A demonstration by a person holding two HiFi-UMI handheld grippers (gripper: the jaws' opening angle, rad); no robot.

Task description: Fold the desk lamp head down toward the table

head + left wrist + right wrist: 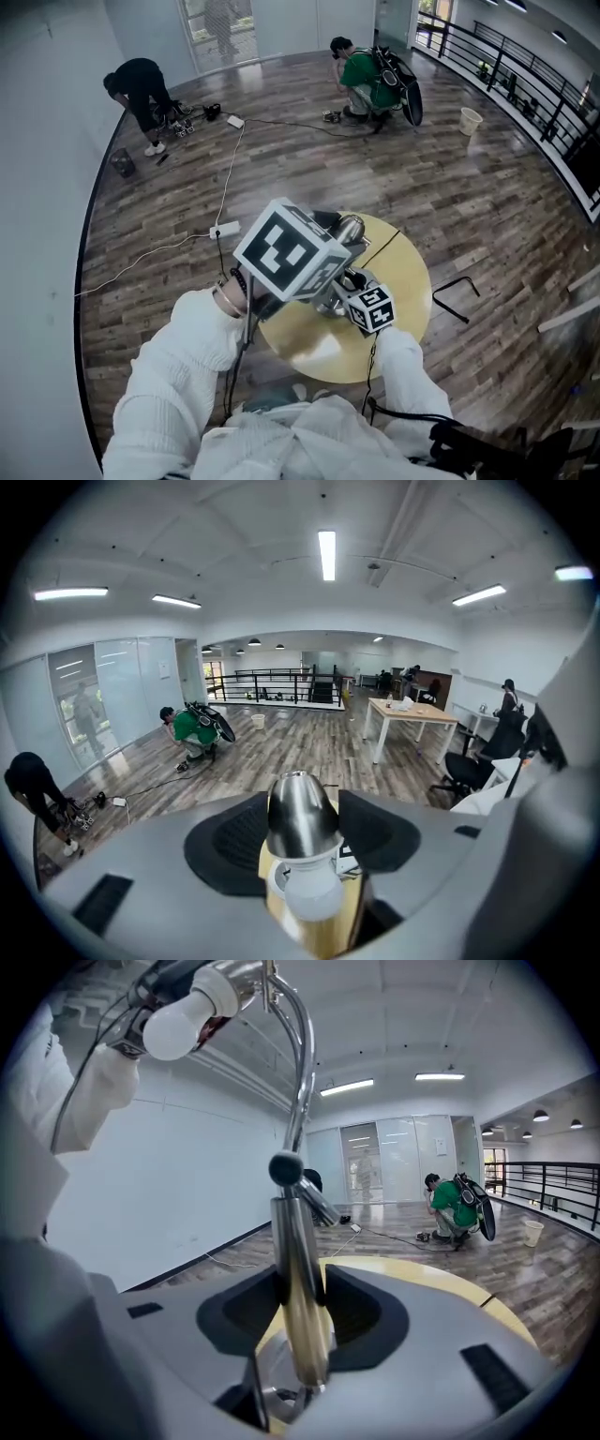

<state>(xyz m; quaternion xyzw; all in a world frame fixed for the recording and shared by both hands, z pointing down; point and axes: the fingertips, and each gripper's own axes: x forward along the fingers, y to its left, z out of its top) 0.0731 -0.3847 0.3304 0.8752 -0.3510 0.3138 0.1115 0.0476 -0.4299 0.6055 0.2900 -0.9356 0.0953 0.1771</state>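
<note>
A chrome desk lamp stands on a round yellow table [405,274]. In the left gripper view its chrome head [300,810] and white bulb [314,892] sit between my left gripper's [302,834] pads, which press on the head's sides. The right gripper view shows the upright pole [298,1279] filling the gap of my right gripper [300,1314], low above the base [279,1402]. A black knob [285,1167] joins the pole to the curved neck [302,1049]; the bulb [183,1018] hangs high at upper left. From the head, the left marker cube [291,248] hides most of the lamp.
Two people crouch on the wood floor at the far side [142,89] [367,80]. Cables and a power strip [225,228] lie left of the table. A black bent frame [457,295] rests on the floor at the right. A white desk [412,714] and office chair [469,772] stand further off.
</note>
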